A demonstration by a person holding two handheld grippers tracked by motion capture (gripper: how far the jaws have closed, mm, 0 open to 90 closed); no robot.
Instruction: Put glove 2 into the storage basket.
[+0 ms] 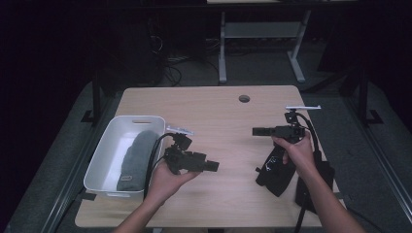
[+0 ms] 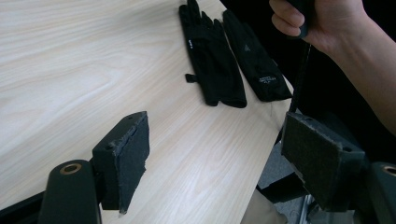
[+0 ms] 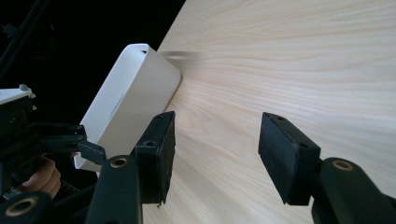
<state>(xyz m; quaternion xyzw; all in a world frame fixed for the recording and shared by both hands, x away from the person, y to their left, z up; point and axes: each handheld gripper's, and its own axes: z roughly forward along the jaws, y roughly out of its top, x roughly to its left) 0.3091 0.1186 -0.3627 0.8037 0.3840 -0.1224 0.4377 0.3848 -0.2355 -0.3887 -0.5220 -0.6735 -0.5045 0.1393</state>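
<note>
Two black gloves [image 1: 275, 171] lie side by side near the table's right front edge; in the left gripper view the gloves [image 2: 212, 60] lie ahead of the jaws. My left gripper [image 1: 213, 166] hovers over the middle of the table and points right, open, nothing between its pads [image 2: 126, 151]. My right gripper [image 1: 256, 131] is held above the gloves and points left, open and empty [image 3: 224, 156]. A white bin [image 1: 108, 145] at the table's left holds a grey cloth [image 1: 136, 158]. The bin [image 3: 135, 98] lies ahead in the right gripper view.
The wooden table [image 1: 218, 111] has a round cable hole [image 1: 244, 98] at its far edge. The other hand's left gripper [image 3: 56, 140] is at the left in the right gripper view. A desk frame [image 1: 262, 43] stands on the dark floor beyond.
</note>
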